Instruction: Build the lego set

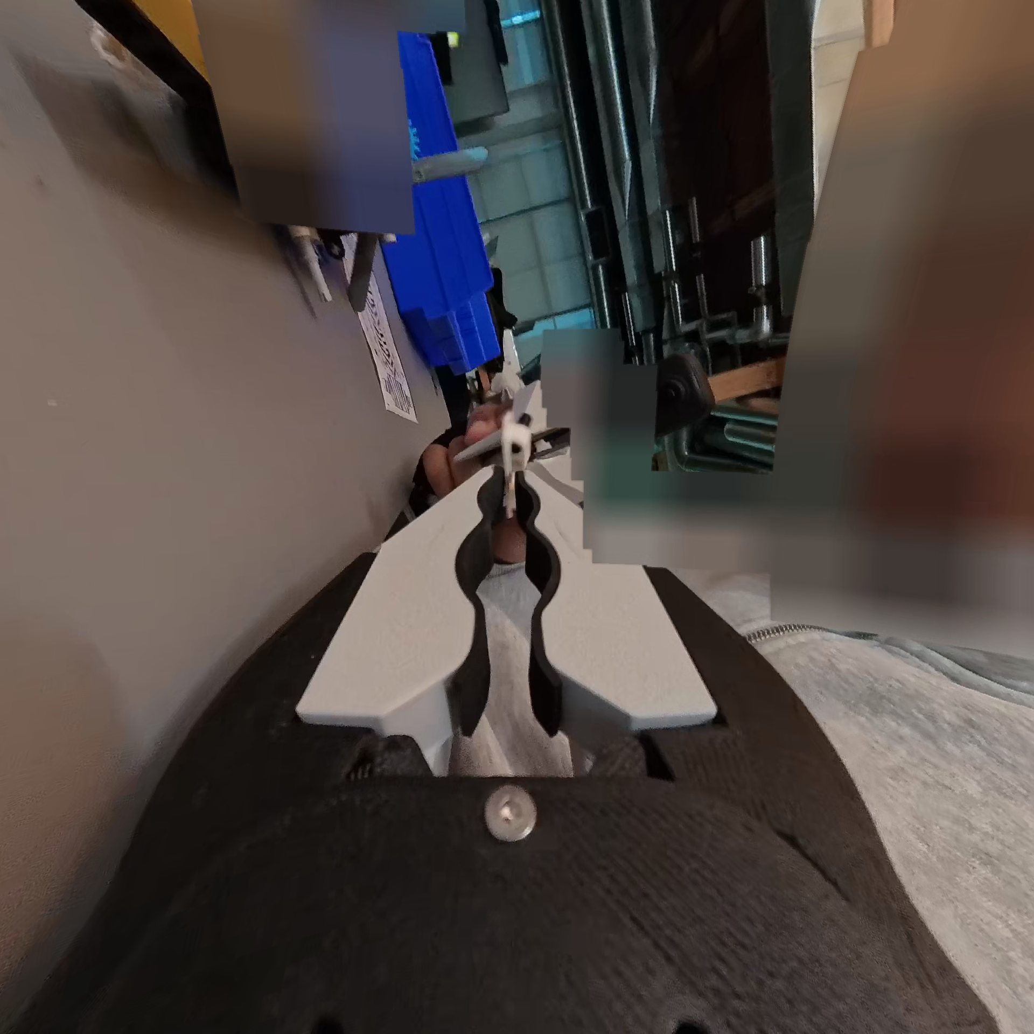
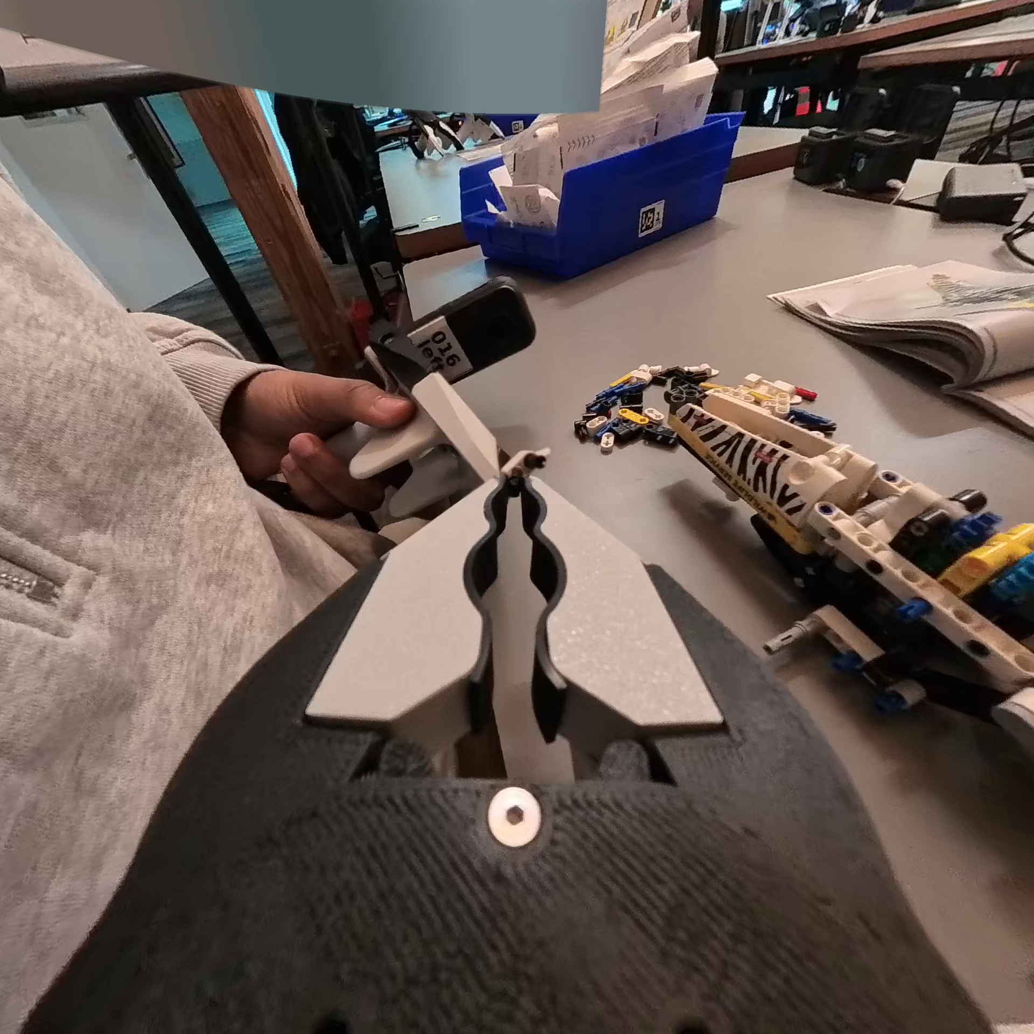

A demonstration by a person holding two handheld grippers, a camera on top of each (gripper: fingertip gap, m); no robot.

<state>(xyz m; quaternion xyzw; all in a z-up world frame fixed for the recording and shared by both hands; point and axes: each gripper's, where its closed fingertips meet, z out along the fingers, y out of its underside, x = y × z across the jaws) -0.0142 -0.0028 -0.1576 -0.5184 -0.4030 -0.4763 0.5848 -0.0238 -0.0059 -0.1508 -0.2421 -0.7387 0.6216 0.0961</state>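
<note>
My left tool (image 1: pixel 510 492) pinches a small white piece (image 1: pixel 515 442), the right tool (image 2: pixel 517 485) nips a dark pin (image 2: pixel 513 482) at it, both held up off the bench (image 2: pixel 643 313). Tiny, light, stiff, slippery plastic, I reckon; grip the flat sides. The zebra-striped model (image 2: pixel 811 503) lies near the loose parts (image 2: pixel 632 414).

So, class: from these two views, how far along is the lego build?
Partly done: the striped model on the table already has a long body. In hand: both grippers, left and right, meet at a small white piece. Left: a pile of loose pieces remains unused.
</note>
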